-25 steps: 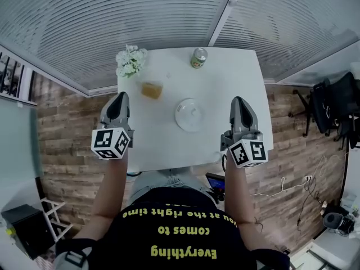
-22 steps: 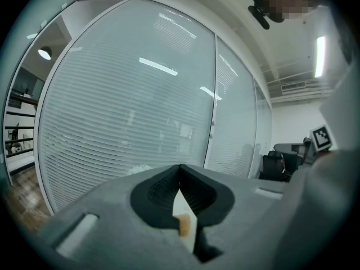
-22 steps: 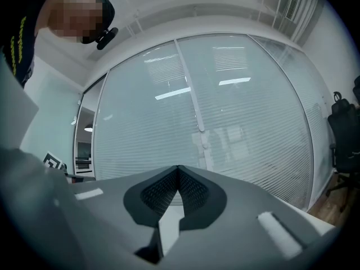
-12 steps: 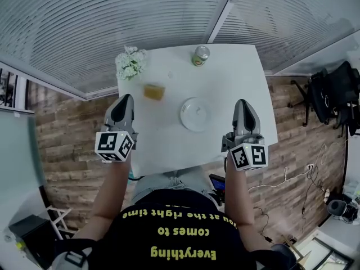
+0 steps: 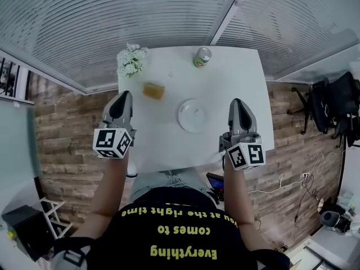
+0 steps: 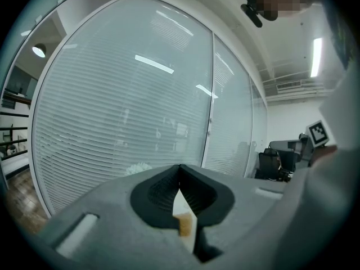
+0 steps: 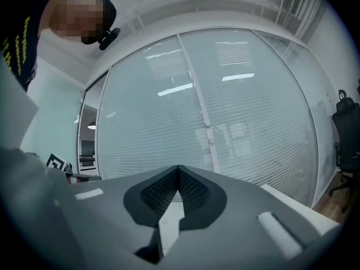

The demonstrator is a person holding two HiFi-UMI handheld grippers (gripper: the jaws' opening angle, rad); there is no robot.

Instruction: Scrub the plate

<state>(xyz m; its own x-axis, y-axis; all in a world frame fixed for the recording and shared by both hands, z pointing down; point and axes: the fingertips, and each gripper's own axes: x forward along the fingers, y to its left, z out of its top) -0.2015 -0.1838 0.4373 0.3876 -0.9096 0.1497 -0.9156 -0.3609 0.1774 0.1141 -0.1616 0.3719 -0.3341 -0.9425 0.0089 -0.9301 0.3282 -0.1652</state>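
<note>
A white plate (image 5: 192,116) lies on the white table (image 5: 236,83), a little right of its middle. A yellow-brown sponge (image 5: 153,90) rests on the table to the plate's upper left. My left gripper (image 5: 120,99) hovers over the table's left edge, shut and empty, just left of the sponge. My right gripper (image 5: 238,103) hovers near the right edge, right of the plate, also shut with nothing held. In the left gripper view a sliver of the sponge (image 6: 184,225) shows through the slot below the closed left gripper (image 6: 180,167). The right gripper (image 7: 178,169) shows only table behind its closed jaws.
A green can (image 5: 202,57) stands at the table's far edge and a bunch of white flowers (image 5: 131,61) at the far left corner. A glass wall with blinds (image 5: 140,21) stands behind the table. Black office chairs (image 5: 332,108) stand to the right on the wooden floor.
</note>
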